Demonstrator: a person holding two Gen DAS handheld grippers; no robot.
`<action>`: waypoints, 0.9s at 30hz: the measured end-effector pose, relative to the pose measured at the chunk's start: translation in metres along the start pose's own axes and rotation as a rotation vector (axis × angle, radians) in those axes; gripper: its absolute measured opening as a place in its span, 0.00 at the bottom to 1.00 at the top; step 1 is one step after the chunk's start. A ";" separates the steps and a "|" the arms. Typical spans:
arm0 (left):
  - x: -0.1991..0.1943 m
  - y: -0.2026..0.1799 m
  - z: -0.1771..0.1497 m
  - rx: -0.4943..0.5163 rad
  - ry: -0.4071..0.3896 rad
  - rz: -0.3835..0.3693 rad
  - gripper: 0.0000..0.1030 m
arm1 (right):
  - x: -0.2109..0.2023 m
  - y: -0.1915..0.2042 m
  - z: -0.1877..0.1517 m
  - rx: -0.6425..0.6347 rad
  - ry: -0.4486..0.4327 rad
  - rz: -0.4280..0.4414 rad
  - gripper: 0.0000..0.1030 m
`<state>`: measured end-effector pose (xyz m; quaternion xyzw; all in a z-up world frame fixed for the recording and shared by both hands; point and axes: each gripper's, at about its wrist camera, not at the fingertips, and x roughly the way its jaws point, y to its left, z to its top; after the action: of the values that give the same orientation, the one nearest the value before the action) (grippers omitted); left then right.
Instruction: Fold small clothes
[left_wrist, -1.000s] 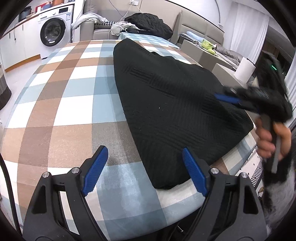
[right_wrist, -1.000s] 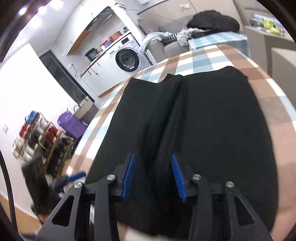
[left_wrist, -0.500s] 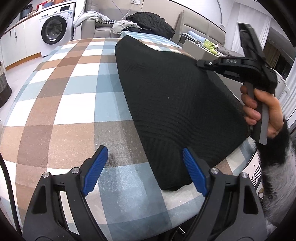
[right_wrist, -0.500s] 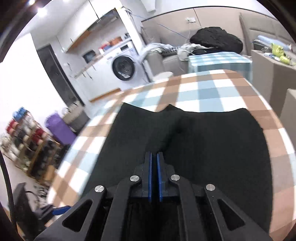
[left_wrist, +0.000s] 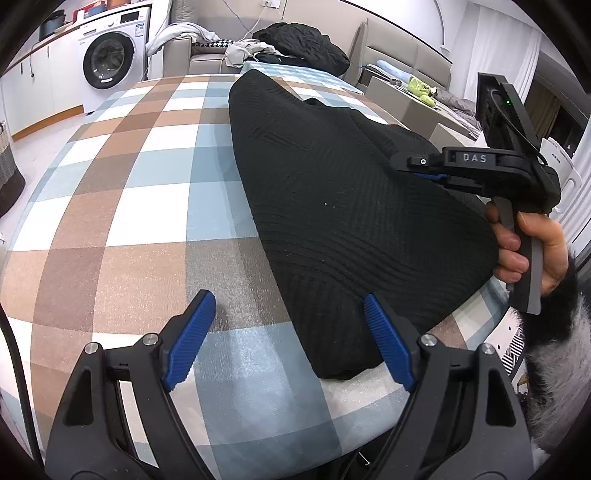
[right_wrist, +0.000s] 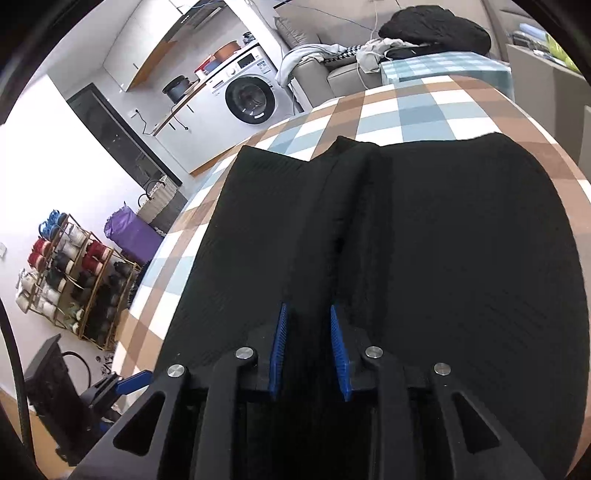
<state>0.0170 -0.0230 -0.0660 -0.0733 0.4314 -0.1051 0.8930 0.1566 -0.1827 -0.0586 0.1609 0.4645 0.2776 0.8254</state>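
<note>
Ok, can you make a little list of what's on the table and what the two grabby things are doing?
table: brown, blue and white checked cover
clothing: one black garment, spread out
left gripper: fingers wide open near the garment's close end, holding nothing
right gripper: fingers shut on a raised ridge of the garment
background: washing machine

Home living area, washing machine (left_wrist: 110, 61), sofa (left_wrist: 207, 55), shoe rack (right_wrist: 74, 280)

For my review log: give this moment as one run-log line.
left gripper: open, over checked table | right gripper: shut on raised fold of black garment | fold: not yet made
</note>
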 end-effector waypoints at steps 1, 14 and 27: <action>0.000 0.000 0.000 -0.002 -0.002 -0.001 0.79 | -0.001 0.001 0.002 -0.007 -0.019 0.007 0.06; -0.004 0.004 -0.001 -0.007 -0.004 -0.006 0.79 | -0.044 -0.018 -0.036 0.085 -0.031 0.075 0.51; -0.003 0.003 -0.001 -0.012 -0.007 -0.004 0.79 | 0.007 -0.002 -0.009 -0.017 -0.014 -0.032 0.27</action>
<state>0.0152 -0.0192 -0.0649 -0.0797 0.4289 -0.1040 0.8938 0.1523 -0.1798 -0.0689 0.1485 0.4588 0.2670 0.8343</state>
